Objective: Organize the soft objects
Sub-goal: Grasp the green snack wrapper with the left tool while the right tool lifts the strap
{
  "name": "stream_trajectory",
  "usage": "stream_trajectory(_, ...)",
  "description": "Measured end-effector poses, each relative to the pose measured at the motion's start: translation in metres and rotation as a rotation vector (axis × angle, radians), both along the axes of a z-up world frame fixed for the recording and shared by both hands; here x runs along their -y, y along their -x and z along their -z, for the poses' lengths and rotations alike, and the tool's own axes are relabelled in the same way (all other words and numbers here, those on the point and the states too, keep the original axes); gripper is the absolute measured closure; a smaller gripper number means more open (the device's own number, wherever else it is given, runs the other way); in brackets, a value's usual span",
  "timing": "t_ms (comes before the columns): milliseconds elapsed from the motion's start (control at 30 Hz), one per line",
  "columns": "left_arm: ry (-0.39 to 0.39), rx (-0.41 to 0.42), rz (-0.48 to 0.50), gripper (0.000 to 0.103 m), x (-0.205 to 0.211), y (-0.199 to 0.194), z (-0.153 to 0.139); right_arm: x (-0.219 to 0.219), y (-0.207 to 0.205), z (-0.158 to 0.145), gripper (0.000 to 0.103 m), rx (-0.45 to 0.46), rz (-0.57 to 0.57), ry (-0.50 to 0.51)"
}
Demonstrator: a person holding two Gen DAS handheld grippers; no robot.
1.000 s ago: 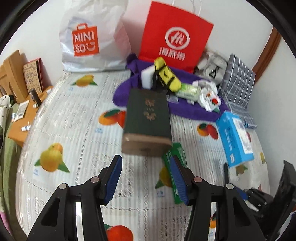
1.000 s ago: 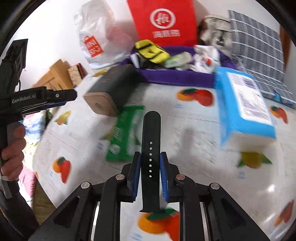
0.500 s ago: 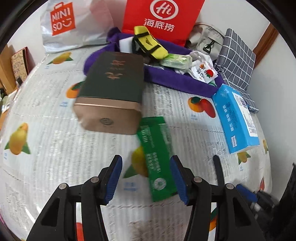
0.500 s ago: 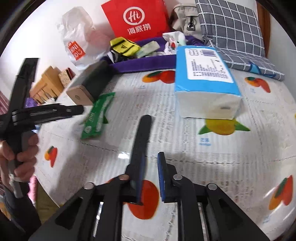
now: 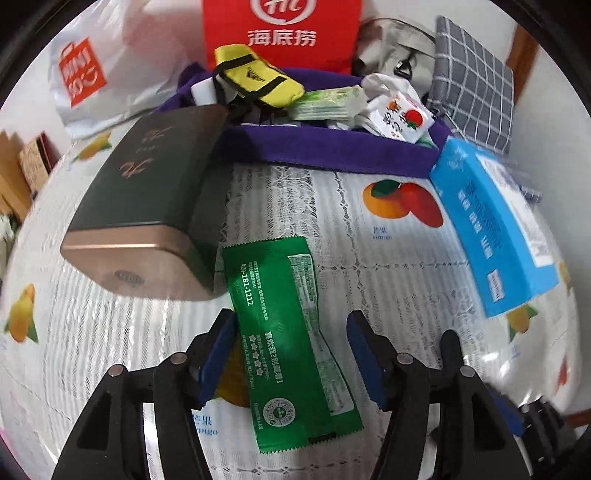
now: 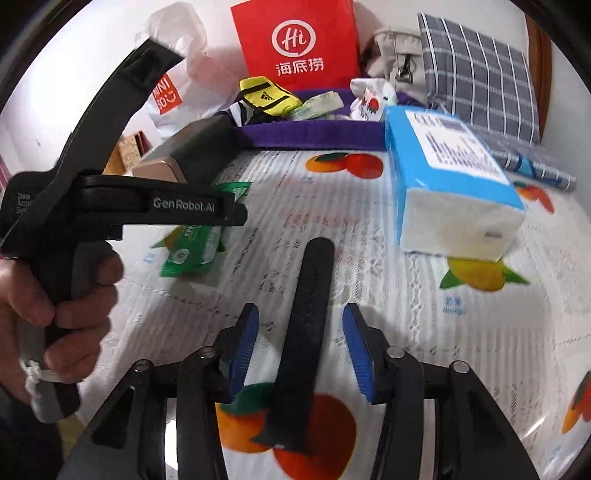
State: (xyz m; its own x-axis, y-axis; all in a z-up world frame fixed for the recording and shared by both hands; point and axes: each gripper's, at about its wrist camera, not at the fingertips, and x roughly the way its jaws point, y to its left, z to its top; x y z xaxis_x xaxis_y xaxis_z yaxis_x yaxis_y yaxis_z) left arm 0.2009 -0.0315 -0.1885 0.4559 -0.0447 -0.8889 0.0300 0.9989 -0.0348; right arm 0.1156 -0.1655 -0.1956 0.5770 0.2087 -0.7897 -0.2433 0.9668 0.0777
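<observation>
1. Beneath both of our claws spreads the white lace-patterned tablecloth printed with oranges and mangoes, which carries everything else we see.
2. Far ahead of the left claw, a red paper bag with a white "Hi" logo stands against the wall, with a white plastic bag bearing an orange logo to its left and a grey checked fabric cushion to its right.
3. Ahead of the left claw and slightly left lies a dark green box with a bronze end, its near corner just beside the green packet.
4. Ahead and to the right of the right claw sits a blue plastic-wrapped pack of white tissues, well apart from the fingers.
5. Beyond the box, a purple cloth tray holds a yellow pouch with black straps and some small packets.
6. Our left gripper is spread wide, its blue-padded fingers on either side of a flat green foil sachet with white print, which lies on the cloth; we cannot tell whether either pad touches it.
7. Our right gripper is also spread wide, and a black rubber watch strap lies flat on the cloth between its fingers, touching neither pad.
</observation>
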Motion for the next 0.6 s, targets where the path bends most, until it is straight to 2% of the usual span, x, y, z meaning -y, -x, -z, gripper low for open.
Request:
stream_trajectory(33, -0.033, 0.012, 0.003, 0.058, 0.001, 0.002, 0.0, -0.002, 0.0, 0.0, 0.078, 0.015, 0.001, 0.038)
stream_trajectory(67, -0.043, 0.024, 0.011, 0.064, 0.002, 0.004, 0.0, -0.002, 0.001, 0.0, 0.081, 0.024, -0.002, 0.053)
stream_trajectory(167, -0.005, 0.021, 0.041, 0.075, -0.004, 0.008, -0.002, 0.007, 0.0, 0.0, 0.081, 0.008, -0.009, 0.021)
stream_trajectory(267, 0.064, -0.008, 0.059, 0.076, -0.013, 0.017, -0.004, 0.019, 0.002, -0.004, 0.081, -0.012, 0.004, 0.009)
stream_trajectory(500, 0.081, -0.012, 0.063, 0.078, -0.027, 0.037, -0.009, 0.049, 0.013, -0.009, 0.081, -0.042, 0.052, -0.024)
stream_trajectory(600, 0.084, 0.019, 0.069, 0.078, -0.029, 0.042, -0.021, 0.055, 0.016, -0.016, 0.082, -0.032, 0.065, -0.007)
